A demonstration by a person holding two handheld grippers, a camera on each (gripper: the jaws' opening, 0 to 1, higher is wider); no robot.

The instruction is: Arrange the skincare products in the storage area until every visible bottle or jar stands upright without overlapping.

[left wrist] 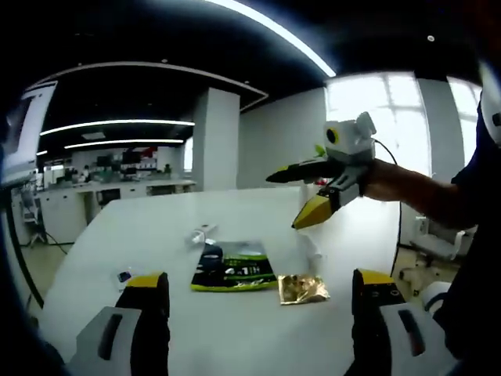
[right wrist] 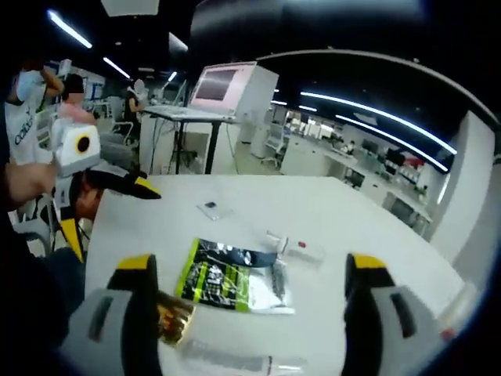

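Hovering, both claws spread, empty | tube (right wrist: 235, 362) lies flat crosswise just ahead of your right claw (right wrist: 250, 301) | left claw (left wrist: 262, 313) farther

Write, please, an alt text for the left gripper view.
A white table holds a green and black packet, a small gold packet and a clear tube. The left hand-held gripper hangs open before them; the right hand-held gripper hovers open above the table.

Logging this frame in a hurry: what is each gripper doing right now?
Left gripper: open, holding nothing, above the white table.
Right gripper: open, holding nothing, over the green-black packet.
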